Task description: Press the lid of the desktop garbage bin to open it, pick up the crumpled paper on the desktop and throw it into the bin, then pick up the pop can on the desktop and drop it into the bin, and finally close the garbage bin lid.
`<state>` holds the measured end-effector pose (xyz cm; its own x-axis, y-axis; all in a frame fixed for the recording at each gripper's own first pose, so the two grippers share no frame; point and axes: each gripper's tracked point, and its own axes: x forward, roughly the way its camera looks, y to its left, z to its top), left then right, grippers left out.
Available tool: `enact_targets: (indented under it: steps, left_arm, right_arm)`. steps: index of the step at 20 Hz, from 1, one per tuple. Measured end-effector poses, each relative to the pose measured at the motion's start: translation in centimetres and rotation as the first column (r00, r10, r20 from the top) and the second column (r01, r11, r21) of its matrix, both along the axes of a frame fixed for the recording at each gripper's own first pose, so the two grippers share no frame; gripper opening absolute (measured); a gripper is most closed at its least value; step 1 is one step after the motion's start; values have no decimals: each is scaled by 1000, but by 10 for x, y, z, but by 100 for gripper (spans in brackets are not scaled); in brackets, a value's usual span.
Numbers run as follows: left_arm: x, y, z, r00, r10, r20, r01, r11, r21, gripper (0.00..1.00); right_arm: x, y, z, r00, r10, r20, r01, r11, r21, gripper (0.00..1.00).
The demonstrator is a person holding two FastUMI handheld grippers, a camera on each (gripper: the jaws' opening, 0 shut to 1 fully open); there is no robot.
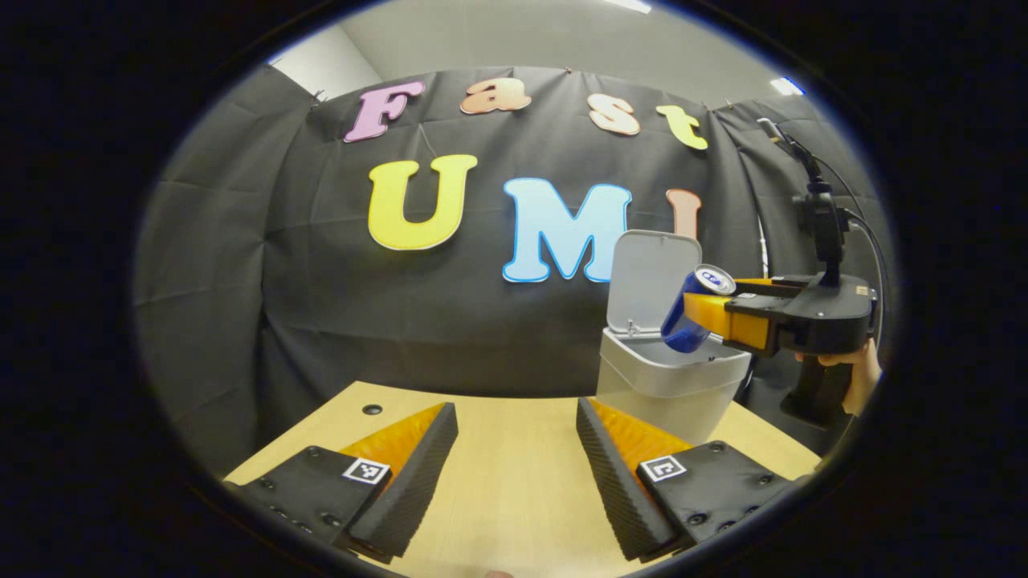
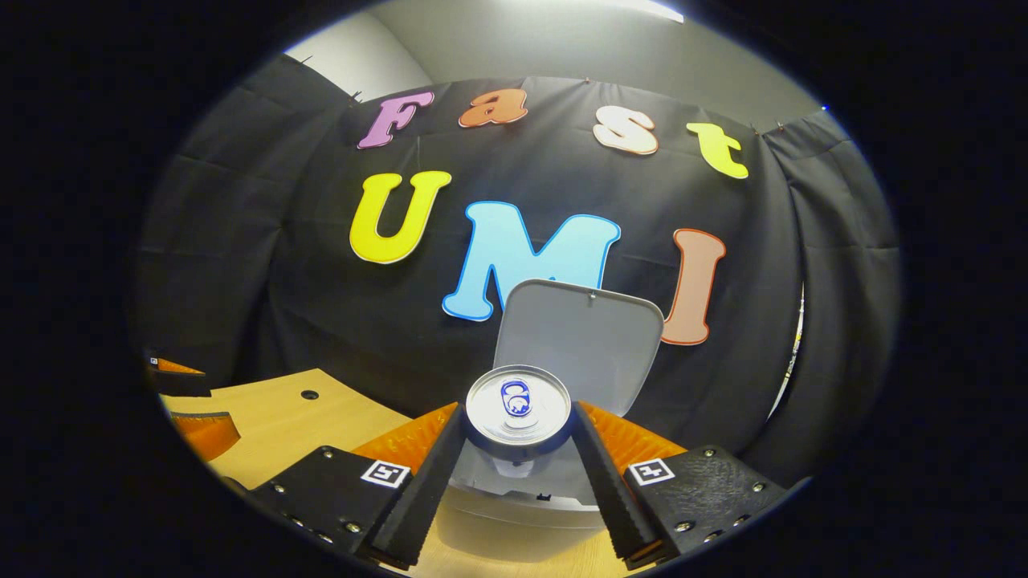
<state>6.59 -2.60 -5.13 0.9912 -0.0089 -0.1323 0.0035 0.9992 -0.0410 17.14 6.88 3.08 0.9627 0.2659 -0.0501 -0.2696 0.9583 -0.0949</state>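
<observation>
Right tongs (image 2: 518,449) clamp the pop can (image 2: 518,405), tilted above the open bin (image 1: 671,385), its lid (image 2: 578,337) standing upright. Left tongs (image 1: 518,457) gape wide over the worktop (image 1: 514,490), holding nothing, just beside the bin.

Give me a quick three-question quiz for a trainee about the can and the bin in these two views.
1. True or false: the bin's lid is closed.
2. What does the right gripper hold? A) crumpled paper B) a can C) nothing
3. Fill in: in the left gripper view the can hangs tilted over the bin's ____.

Key
1. False: the lid stands upright behind the bin.
2. B: both fingers press on the can's sides.
3. Opening. Meanwhile the left gripper is open over the table.
</observation>
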Motion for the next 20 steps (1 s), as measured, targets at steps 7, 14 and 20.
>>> enact_targets:
  steps: [7,14,20]
  left_arm:
    - [-3,4,-1,1000,15,-4,-15,1000,-13,98]
    - [-8,8,3,1000,16,1,-16,1000,-15,98]
    - [1,29,-1,1000,12,-8,-12,1000,-5,98]
  right_arm:
    - [3,-4,6,999,-35,28,36,999,-11,96]
    - [1,-6,14,999,-45,31,45,999,11,96]
    - [21,-15,24,994,-104,-25,105,993,51,96]
